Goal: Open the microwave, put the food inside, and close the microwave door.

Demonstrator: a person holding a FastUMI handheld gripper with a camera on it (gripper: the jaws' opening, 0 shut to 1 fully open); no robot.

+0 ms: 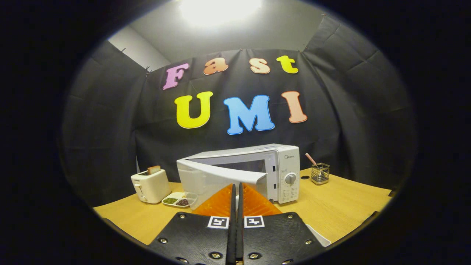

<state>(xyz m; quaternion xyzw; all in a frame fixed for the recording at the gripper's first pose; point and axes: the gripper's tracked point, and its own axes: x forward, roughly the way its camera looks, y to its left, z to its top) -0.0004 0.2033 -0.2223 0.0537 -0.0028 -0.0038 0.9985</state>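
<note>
Now tongs (236, 189) fully closed, empty, before the half-open microwave door (217, 176)

The gripper (236, 191) is pointing at the white microwave (257, 167), its orange fingers (220, 206) lying pressed together with nothing between them. The microwave door (217, 176) is standing partly open just beyond the fingertips. A white toaster (150, 186) holding a slice of bread (153, 169) is sitting beside a divided dish (180, 199) on the wooden table (349, 206). A wire utensil holder (320, 173) is standing on the microwave's other side.
</note>
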